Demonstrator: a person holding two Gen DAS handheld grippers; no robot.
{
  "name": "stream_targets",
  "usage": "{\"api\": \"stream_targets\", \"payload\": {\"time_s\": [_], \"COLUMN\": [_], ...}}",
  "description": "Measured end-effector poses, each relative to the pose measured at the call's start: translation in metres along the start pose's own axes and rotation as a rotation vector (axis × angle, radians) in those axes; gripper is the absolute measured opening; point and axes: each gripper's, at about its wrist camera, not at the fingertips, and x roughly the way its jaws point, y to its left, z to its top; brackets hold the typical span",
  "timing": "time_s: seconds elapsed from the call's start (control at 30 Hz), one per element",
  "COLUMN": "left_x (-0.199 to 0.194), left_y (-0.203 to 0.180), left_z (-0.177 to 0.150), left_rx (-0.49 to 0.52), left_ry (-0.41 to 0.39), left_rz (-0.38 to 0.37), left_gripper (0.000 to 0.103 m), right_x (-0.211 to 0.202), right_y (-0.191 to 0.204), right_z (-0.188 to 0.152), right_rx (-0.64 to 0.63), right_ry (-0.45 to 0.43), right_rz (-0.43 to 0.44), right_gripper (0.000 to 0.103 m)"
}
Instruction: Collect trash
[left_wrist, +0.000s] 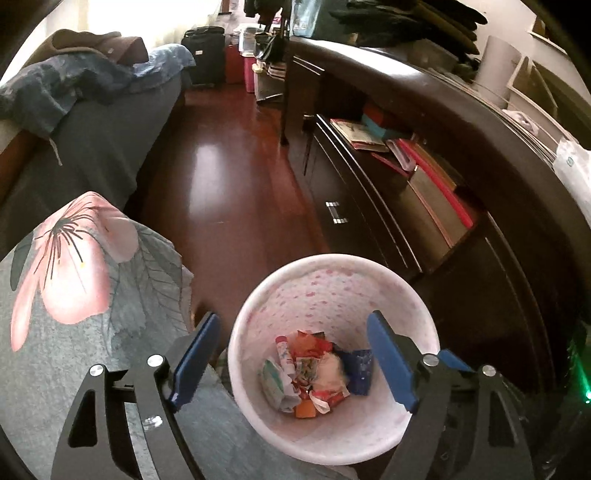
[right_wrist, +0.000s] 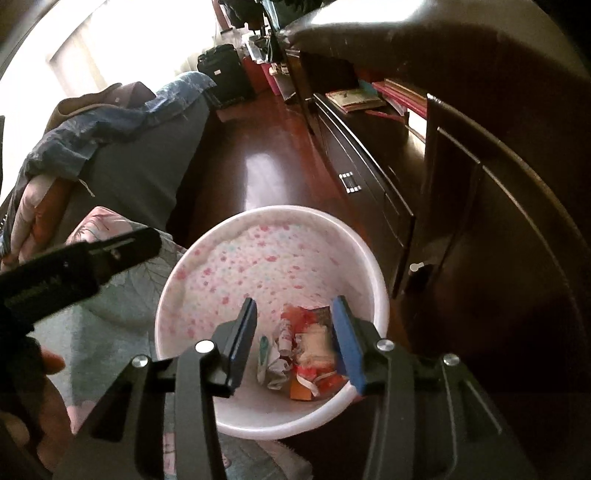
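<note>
We hold the left gripper (left_wrist: 295, 354) above the waste bin (left_wrist: 424, 317), its blue pads (left_wrist: 194, 356) spread wide and gripping nothing; one pad lies outside the bin's rim on the left, the other over its interior. Our right gripper (right_wrist: 293, 343) hangs over the same waste bin (right_wrist: 369, 258), its jaws parted to a moderate gap and likewise empty, both fingertips inside the rim's outline. At the bottom of the bin rests the trash (left_wrist: 314, 373): crumpled red and orange wrappers, a white wad, a blue packet and a pale green one, seen again in the right wrist view as trash (right_wrist: 306, 354). The bin's liner bears pink and blue spots. Just beside the bin on the left lies a floral bedspread (left_wrist: 74, 266). The bin stands on a dark red wooden floor (left_wrist: 229, 166), near a dark cabinet (left_wrist: 498, 295) whose open shelf holds books (left_wrist: 424, 162). A black suitcase (left_wrist: 203, 55) stands well apart at the room's far end.
</note>
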Motion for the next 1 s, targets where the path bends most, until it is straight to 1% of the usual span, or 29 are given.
{"api": "stream_targets", "payload": {"time_s": [0.1, 0.2, 0.3, 0.37, 0.4, 0.43, 0.47, 0.53, 0.57, 0.63, 0.67, 0.77, 0.87, 0.97, 1.0], "left_x": [-0.004, -0.018, -0.043, -0.063, -0.077, -0.089, -0.106, -0.129, -0.147, -0.171, -0.185, -0.232, -0.272, -0.308, -0.325], "left_y": [-0.001, -0.001, 0.003, 0.009, 0.014, 0.02, 0.027, 0.04, 0.05, 0.064, 0.072, 0.101, 0.125, 0.142, 0.149], "left_z": [0.0, -0.002, -0.006, -0.011, -0.016, -0.02, -0.026, -0.036, -0.044, -0.055, -0.062, -0.088, -0.111, -0.131, -0.14], "left_rx": [0.005, 0.01, -0.001, -0.02, -0.035, -0.05, -0.067, -0.093, -0.117, -0.147, -0.164, -0.226, -0.275, -0.318, -0.338], "left_ry": [-0.01, -0.033, -0.075, -0.103, -0.123, -0.142, -0.165, -0.196, -0.218, -0.247, -0.262, -0.318, -0.352, -0.393, -0.417], "left_rz": [0.009, 0.014, 0.023, 0.028, 0.034, 0.048, 0.071, 0.101, 0.129, 0.163, 0.183, 0.26, 0.329, 0.371, 0.395], "left_gripper": [0.081, 0.081, 0.081, 0.084, 0.085, 0.087, 0.089, 0.093, 0.095, 0.096, 0.098, 0.099, 0.099, 0.099, 0.099], "right_x": [-0.003, -0.013, -0.032, -0.048, -0.057, -0.067, -0.076, -0.09, -0.098, -0.114, -0.123, -0.15, -0.182, -0.212, -0.222], "right_y": [0.006, 0.013, 0.028, 0.04, 0.046, 0.054, 0.062, 0.076, 0.086, 0.103, 0.116, 0.15, 0.183, 0.206, 0.213], "right_z": [-0.002, -0.003, -0.006, -0.011, -0.013, -0.016, -0.02, -0.026, -0.03, -0.038, -0.043, -0.057, -0.073, -0.086, -0.089], "right_rx": [-0.014, -0.022, -0.049, -0.068, -0.075, -0.083, -0.093, -0.116, -0.13, -0.159, -0.184, -0.252, -0.306, -0.338, -0.346], "right_ry": [-0.001, -0.008, -0.028, -0.052, -0.063, -0.079, -0.093, -0.107, -0.112, -0.117, -0.122, -0.148, -0.205, -0.252, -0.267], "right_rz": [0.0, 0.003, -0.012, -0.012, -0.01, -0.006, -0.002, 0.007, 0.013, 0.034, 0.055, 0.087, 0.113, 0.135, 0.14], "right_gripper": [0.046, 0.052, 0.06, 0.073, 0.078, 0.085, 0.09, 0.095, 0.097, 0.099, 0.099, 0.099, 0.099, 0.099, 0.099]}}
